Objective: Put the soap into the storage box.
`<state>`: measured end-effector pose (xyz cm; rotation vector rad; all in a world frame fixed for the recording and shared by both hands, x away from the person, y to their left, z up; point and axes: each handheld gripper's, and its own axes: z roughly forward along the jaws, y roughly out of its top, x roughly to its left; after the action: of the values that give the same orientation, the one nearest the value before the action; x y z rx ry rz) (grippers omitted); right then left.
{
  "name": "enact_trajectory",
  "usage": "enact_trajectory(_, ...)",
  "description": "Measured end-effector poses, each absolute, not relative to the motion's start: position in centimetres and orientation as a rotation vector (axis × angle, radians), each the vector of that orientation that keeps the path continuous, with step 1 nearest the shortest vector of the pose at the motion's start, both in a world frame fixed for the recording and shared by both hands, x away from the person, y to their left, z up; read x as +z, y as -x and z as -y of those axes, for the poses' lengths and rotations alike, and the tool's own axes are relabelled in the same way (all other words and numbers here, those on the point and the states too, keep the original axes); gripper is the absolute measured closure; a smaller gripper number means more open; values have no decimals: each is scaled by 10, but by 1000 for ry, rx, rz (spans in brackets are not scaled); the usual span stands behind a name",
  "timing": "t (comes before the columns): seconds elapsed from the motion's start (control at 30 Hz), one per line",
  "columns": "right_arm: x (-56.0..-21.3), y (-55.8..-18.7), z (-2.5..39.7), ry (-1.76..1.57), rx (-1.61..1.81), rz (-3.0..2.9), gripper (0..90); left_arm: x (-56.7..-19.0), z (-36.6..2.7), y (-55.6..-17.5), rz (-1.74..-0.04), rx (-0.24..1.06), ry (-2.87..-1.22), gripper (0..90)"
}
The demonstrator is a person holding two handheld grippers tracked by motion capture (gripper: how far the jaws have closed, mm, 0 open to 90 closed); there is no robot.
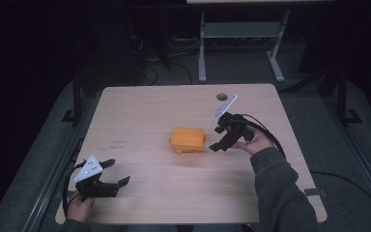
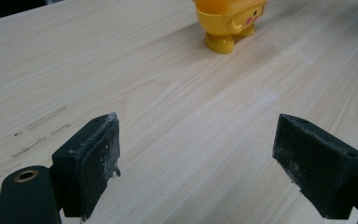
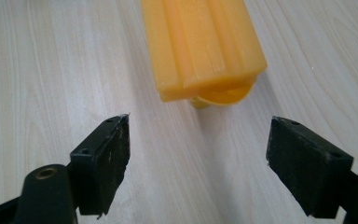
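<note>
Claws gape empty either side of the yellow toy figure (image 1: 187, 140) mid-worktop (image 1: 140, 116): right claw (image 1: 221, 137) just beside it, left claw (image 1: 117, 172) well apart.

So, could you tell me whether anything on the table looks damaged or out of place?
Nothing stands out: the yellow toy figure stands mid-table, intact. The left gripper's pads look scuffed with whitish wear.

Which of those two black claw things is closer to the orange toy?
The right gripper, beside the orange toy, open jaws aimed at it. The left gripper sits far off by the table's near-left corner.
</note>
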<state>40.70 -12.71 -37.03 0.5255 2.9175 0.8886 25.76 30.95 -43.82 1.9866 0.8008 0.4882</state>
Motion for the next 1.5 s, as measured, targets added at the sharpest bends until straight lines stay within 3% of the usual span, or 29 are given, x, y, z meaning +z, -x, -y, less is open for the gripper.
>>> enact_trajectory(1.5,-390,-362,195,-752,962,-2839,205,-441,-308,-258,-807,486,-1994,143)
